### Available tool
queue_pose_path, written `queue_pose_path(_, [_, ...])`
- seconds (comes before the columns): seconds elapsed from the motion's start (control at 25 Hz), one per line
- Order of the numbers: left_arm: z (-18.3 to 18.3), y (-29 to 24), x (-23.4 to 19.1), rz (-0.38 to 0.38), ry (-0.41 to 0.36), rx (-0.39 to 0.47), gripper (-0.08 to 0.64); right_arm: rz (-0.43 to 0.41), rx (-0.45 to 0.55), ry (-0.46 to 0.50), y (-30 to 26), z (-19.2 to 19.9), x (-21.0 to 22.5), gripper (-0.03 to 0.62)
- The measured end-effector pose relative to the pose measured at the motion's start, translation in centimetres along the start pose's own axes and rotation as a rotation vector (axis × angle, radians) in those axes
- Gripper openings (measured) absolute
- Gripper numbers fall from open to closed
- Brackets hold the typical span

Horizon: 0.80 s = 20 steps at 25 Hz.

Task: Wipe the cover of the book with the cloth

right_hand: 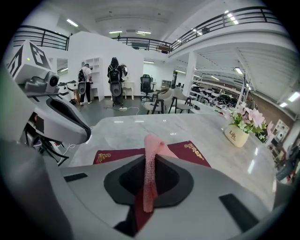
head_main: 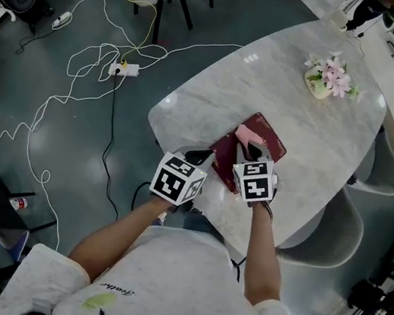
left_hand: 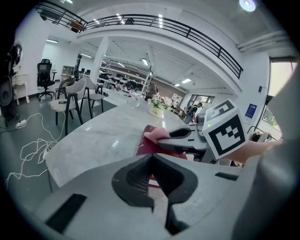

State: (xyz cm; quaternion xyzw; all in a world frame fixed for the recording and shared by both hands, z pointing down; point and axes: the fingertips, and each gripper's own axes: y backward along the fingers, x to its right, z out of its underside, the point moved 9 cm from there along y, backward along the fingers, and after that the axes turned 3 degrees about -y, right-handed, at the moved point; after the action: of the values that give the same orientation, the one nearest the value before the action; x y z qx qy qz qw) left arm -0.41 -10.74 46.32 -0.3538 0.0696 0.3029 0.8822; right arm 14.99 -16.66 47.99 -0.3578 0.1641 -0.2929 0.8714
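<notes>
Lying on the maroon, gold-cornered book (right_hand: pixel 189 150), a pink nubbly cloth (right_hand: pixel 153 144).

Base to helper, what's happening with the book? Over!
Right gripper shut on pink cloth, over the book. Left gripper shut at book's near edge. Nothing in the way. Over.

Head view steeply down over table (head_main: pixel 319 135); both gripper views low, close, sharing book (right_hand: pixel 192 150), seemingly flowers (right_hand: pixel 243 123).

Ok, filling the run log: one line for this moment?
right gripper: shut on cloth | cloth: on book | left gripper: shut, beside book
</notes>
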Motion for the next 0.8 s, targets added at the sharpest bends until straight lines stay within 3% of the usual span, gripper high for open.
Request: queue_pose_path(0.8, [1.2, 2.8, 0.9, 0.001, -0.012, 0.028, 0.007, -0.02, -0.006, 0.012, 1.6, 1.1, -3.7, 0.02])
